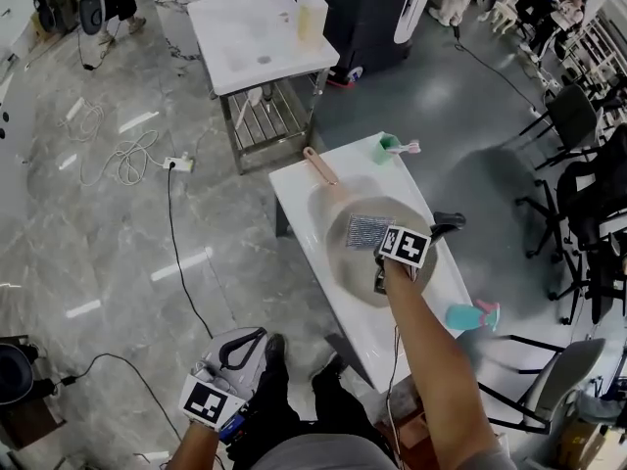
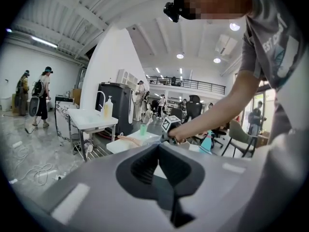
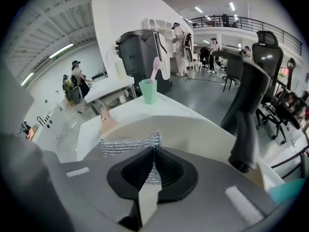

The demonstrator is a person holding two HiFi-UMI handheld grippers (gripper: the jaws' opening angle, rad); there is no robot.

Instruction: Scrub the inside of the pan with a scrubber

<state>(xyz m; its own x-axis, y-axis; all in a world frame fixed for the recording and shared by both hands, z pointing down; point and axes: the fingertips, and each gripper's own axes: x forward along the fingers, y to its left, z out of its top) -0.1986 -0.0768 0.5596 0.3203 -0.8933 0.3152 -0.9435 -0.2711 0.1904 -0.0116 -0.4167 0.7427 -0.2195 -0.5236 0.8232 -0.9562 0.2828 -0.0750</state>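
Evidently ready for scrubbing, the right claw (image 3: 153, 152) is clamped on the scrubber (image 3: 129, 145) over the pan (image 1: 416, 221) on the counter (image 1: 299, 218), while the left claw (image 2: 158, 149), closed and empty, hangs near-left, out of the way.

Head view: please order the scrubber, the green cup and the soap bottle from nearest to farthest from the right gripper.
1. Scrubber: gripped in the right gripper, over the pan.
2. Green cup: at the far end of the same white table.
3. Soap bottle: on the other table, well beyond.
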